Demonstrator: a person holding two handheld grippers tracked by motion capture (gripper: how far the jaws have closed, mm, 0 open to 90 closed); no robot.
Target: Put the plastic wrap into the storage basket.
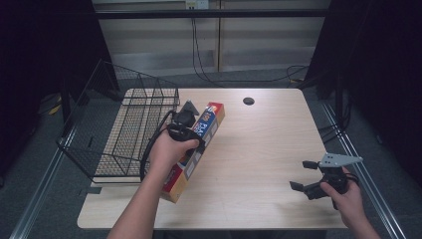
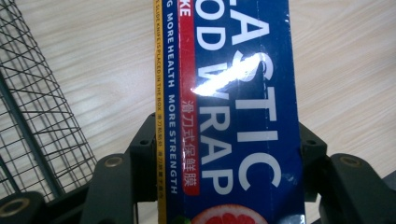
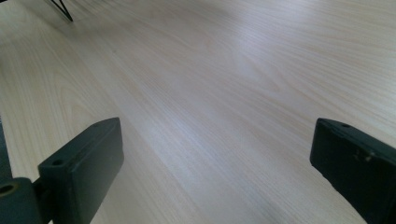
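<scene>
On the box of plastic food wrap (image 2: 233, 116) I read white letters "STIC" and "WRAP" on blue, a red strip with Chinese characters, and on the side "MORE HEALTH MORE STRENGTH"; a cut grapefruit is printed at the bottom. My left tongs (image 1: 191, 137) are clamped on this box across its width, one jaw on each long side. The box is long, tilted, above the desk (image 1: 259, 144) just beside the wire basket (image 1: 124, 124), and I cannot tell if its near end touches the desk. My right tongs (image 1: 306, 174) stand wide apart, holding nothing, low over bare wood near the right edge
</scene>
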